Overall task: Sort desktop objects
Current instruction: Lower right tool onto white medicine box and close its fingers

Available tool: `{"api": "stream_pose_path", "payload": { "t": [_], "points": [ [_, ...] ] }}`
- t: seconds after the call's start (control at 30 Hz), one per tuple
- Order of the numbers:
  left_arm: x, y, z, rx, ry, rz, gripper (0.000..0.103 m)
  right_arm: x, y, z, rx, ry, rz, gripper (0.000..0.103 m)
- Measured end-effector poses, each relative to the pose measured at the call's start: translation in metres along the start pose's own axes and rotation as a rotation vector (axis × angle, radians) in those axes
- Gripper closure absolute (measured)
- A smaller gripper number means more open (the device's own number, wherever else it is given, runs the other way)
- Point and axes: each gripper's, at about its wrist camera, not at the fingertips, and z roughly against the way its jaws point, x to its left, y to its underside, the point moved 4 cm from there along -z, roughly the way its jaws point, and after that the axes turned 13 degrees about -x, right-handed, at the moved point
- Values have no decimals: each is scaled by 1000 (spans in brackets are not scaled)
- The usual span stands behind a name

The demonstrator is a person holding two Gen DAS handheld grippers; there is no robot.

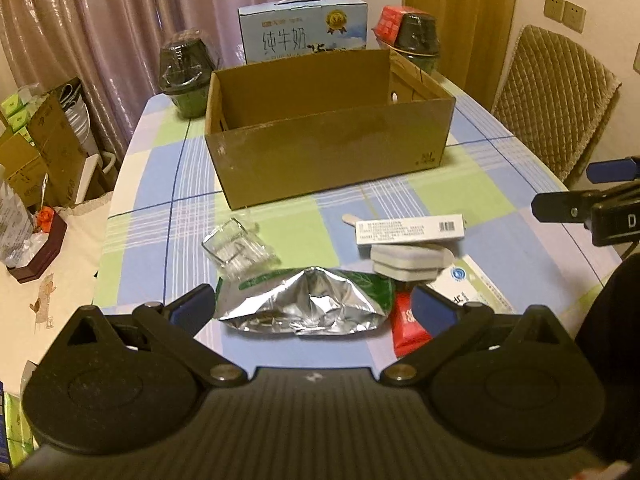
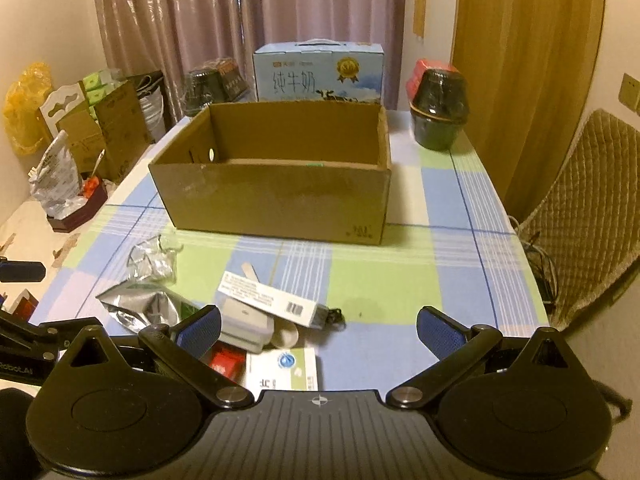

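Note:
An open brown cardboard box [image 1: 328,148] [image 2: 276,196] stands mid-table. In front of it lies a pile: a silver foil bag [image 1: 304,308] [image 2: 140,306], a clear plastic wrapper [image 1: 236,252] [image 2: 154,262], a long white carton with a barcode [image 1: 410,229] [image 2: 268,298], a grey-white block [image 1: 406,264] [image 2: 244,324], a red packet [image 1: 408,326] [image 2: 226,362] and a white-blue medicine box [image 1: 476,286] [image 2: 284,368]. My left gripper [image 1: 314,306] is open, low over the foil bag. My right gripper [image 2: 318,332] is open above the pile's right side.
A blue milk carton [image 1: 304,28] [image 2: 320,74] and dark wrapped pots [image 1: 186,74] [image 2: 438,110] stand behind the box. A padded chair [image 1: 552,100] [image 2: 588,216] is on the right. Boxes and clutter [image 1: 36,152] sit left of the checked tablecloth [image 2: 400,280].

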Motion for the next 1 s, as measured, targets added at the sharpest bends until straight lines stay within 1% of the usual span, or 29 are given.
{"api": "stream_pose_path", "payload": {
  "t": [0.2,0.4,0.53,0.77,1.0],
  "points": [
    [-6,8,-1,15,6,-16,1,-7,10,3,11,11,-22,2],
    [-11,20,-5,43,21,-38,1,-18,28,5,27,24,-60,2],
    [-14,29,-11,63,31,-47,1,-20,44,4,59,5,-78,2],
    [-23,42,-21,98,59,-60,1,-6,70,-4,95,-35,-19,2],
    [-22,51,-31,126,67,-52,1,2,92,-22,140,-71,-21,2]
  ]
}}
